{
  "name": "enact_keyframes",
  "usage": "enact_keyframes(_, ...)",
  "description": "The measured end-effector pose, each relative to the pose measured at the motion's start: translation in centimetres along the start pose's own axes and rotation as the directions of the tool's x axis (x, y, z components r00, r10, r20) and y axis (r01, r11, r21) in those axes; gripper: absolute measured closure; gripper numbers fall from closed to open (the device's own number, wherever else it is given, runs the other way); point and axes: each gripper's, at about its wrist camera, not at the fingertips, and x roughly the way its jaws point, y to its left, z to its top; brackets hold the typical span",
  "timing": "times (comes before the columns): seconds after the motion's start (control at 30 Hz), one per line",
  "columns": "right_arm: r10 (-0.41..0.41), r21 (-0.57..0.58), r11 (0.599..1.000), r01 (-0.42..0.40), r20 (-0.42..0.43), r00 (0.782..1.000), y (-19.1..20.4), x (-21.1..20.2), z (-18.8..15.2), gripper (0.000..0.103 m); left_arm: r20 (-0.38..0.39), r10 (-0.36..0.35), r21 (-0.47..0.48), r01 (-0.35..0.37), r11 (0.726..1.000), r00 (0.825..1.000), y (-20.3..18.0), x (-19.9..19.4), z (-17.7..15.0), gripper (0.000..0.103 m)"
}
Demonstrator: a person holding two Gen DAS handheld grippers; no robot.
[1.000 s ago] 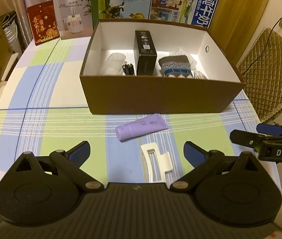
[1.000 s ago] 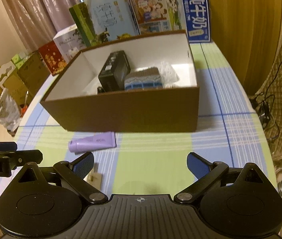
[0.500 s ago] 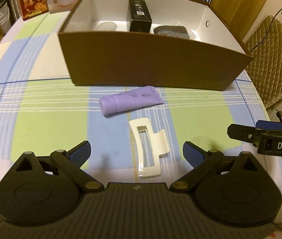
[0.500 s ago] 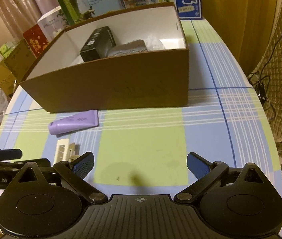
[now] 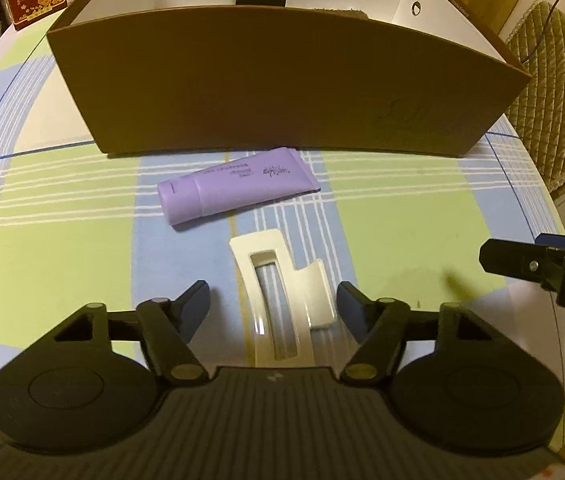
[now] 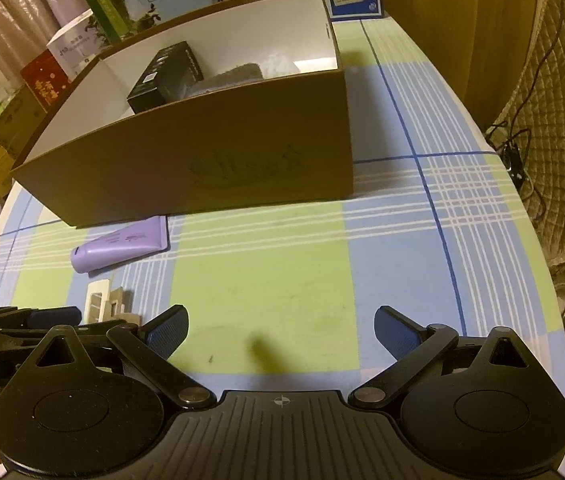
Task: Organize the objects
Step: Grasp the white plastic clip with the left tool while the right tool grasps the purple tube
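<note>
- Straddling the white hair clip (image 5: 282,300), our left gripper (image 5: 274,304) has its jaws spread wide, one blue pad on each side; we cannot tell whether either pad touches it, and the clip's near end is hidden under the gripper body.
- We see the purple tube (image 5: 234,192) lying flat on the checked tablecloth (image 5: 62,208), between the clip and the near wall of the brown box (image 5: 274,80), its flat end close to that wall.
- We hold our right gripper (image 6: 282,332) wide open over bare cloth near the table's front edge, gripping nothing.
- From the right wrist view, the clip (image 6: 102,304) is half hidden behind the left gripper.
- Inside the box we make out a black carton (image 6: 166,76) and a grey knitted item (image 6: 230,78); the box wall hides the rest.
</note>
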Motion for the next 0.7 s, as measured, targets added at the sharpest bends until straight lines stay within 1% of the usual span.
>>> enact_keyframes(0.03,-0.001,0.001,1.0,0.001,-0.001,1.0,0.0,0.1,0.0,0.006,0.0,0.001,0.003,-0.001,1.0,1.0,0.0,0.1,0.1,0.045)
enact_keyframes(0.13,0.001,0.002,1.0,-0.001,-0.005,1.0,0.1,0.3,0.1,0.006,-0.002,-0.008,0.006,0.008,1.0,1.0,0.0,0.3,0.3,0.049)
enact_keyframes(0.27,0.003,-0.003,1.0,-0.003,-0.009,1.0,0.6,0.6,0.3,0.006,-0.003,-0.021,0.021,0.021,1.0,1.0,0.1,0.4,0.3,0.066)
enact_keyframes(0.47,0.016,-0.024,1.0,-0.016,-0.013,1.0,1.9,1.2,0.7,0.006,0.009,0.008,0.022,-0.008,1.0,1.0,1.4,-0.3,-0.2,0.067)
enact_keyframes(0.6,0.031,-0.048,0.998,-0.032,-0.014,0.999,3.4,1.7,1.0,0.006,0.012,0.046,-0.014,-0.046,0.999,0.999,3.9,-0.9,-0.8,0.067)
enact_keyframes(0.7,0.049,-0.065,0.997,-0.05,-0.016,0.999,4.8,2.2,1.2,0.006,0.01,0.081,-0.06,-0.08,0.995,0.997,6.4,-1.3,-1.4,0.067)
